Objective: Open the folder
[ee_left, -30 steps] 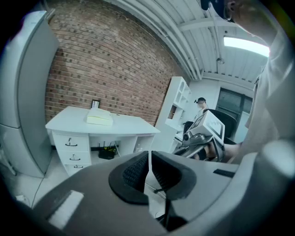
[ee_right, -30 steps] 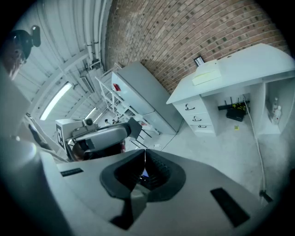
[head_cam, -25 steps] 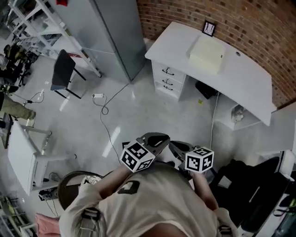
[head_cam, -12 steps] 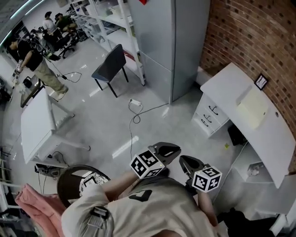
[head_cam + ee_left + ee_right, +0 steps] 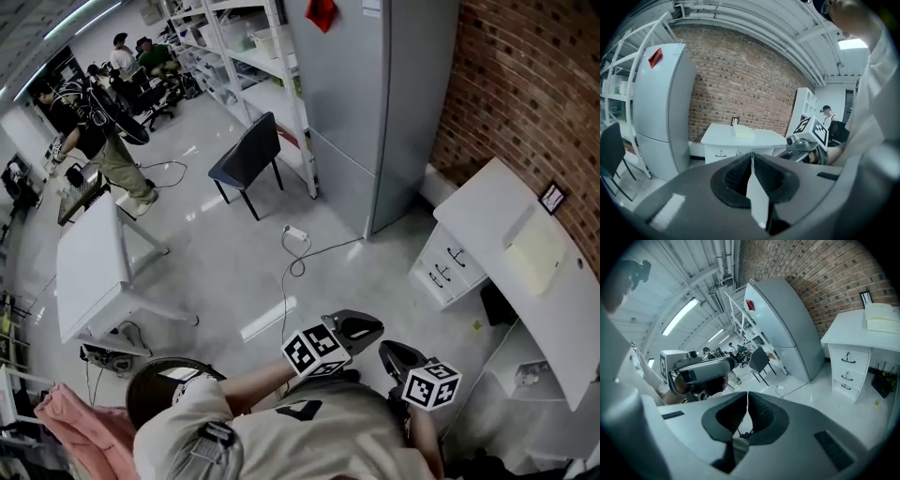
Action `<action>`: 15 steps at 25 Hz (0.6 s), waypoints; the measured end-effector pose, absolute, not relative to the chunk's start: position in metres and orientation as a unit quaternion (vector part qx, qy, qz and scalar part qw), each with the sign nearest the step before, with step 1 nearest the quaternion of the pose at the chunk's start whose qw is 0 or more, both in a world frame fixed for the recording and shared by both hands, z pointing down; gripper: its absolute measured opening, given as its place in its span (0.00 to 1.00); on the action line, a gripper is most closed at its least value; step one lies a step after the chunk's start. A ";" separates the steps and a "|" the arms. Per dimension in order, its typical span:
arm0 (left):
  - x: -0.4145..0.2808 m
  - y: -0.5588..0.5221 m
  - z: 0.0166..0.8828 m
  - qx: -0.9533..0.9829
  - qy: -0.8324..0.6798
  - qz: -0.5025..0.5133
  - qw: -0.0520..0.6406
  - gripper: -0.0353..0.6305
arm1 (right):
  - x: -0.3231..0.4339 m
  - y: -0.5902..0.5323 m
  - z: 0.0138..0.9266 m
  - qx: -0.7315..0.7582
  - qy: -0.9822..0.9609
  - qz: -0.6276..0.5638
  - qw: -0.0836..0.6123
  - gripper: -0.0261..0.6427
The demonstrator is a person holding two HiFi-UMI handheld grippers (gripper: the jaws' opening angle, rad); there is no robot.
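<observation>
Both my left tongs (image 5: 361,328) and right tongs (image 5: 394,354) are clenched on nothing, side by side in front of my chest. What I take to be the folder (image 5: 536,255), pale and small from here, lies flat on the white desk (image 5: 487,211), well apart from me, ahead and to my right. Its long side runs with the desk. My right hand is nearer. Open floor (image 5: 375,272) lies between, and a cable (image 5: 298,251) trails off to the left.

Lab workspace: metal shelving (image 5: 251,58), desks (image 5: 480,212), brick wall (image 5: 530,84).
</observation>
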State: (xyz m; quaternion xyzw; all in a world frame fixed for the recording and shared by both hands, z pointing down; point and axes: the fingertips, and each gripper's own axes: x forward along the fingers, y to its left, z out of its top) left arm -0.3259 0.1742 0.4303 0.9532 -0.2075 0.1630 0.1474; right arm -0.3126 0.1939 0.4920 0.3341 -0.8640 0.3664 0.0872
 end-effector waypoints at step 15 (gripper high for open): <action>-0.185 0.186 0.415 0.967 -0.101 0.173 0.156 0.08 | -0.169 0.200 0.467 0.446 -0.811 0.376 0.057 0.05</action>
